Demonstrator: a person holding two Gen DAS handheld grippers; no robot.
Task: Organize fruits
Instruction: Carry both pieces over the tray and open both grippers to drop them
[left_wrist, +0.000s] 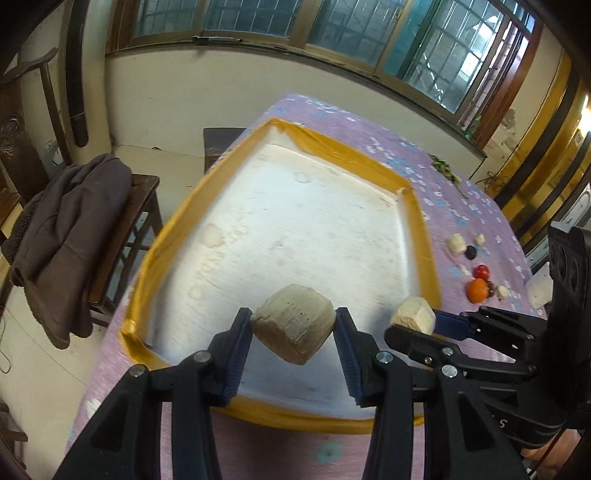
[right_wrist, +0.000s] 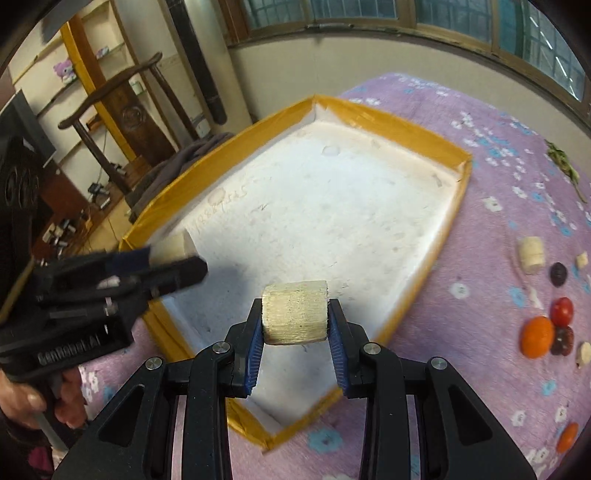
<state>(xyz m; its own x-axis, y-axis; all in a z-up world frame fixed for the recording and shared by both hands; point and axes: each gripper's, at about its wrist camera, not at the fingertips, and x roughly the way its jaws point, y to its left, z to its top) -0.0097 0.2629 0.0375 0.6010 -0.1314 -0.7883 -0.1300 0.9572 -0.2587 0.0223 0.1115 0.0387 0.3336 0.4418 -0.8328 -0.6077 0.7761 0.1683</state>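
I have a pale, fibrous chunk in each hand. My left gripper (left_wrist: 294, 330) is clamped on the bigger chunk (left_wrist: 294, 328), pads pressed against two opposite faces so it sits cornerwise between them, and it hangs over the near end of the tray (left_wrist: 421, 236). My right gripper (right_wrist: 295, 325) pinches a shorter, drum-shaped piece (right_wrist: 295, 317) by its two flat ends; those are the surest surfaces to squeeze, and the rounded side would likely roll out. From the left camera I can see that right-hand piece just inside the tray's right rim.

Both grippers tilt downward over the white foam floor. I judge that I am bringing the two pieces in together, one per hand, to save a trip. The tray is bare inside as far as I can see, apart from stains and some faint writing, so there is room to set them anywhere; I would keep them apart so the hands do not collide, since the grippers are already close to each other.

The rest waits on the purple flowered cloth (right_wrist: 480, 369) to the right of the tray: another pale chunk (right_wrist: 531, 254), a dark plum (right_wrist: 558, 274), a red fruit (right_wrist: 562, 311), an orange (right_wrist: 537, 336), and some small white bits. They lie clustered close together, well apart from the tray.
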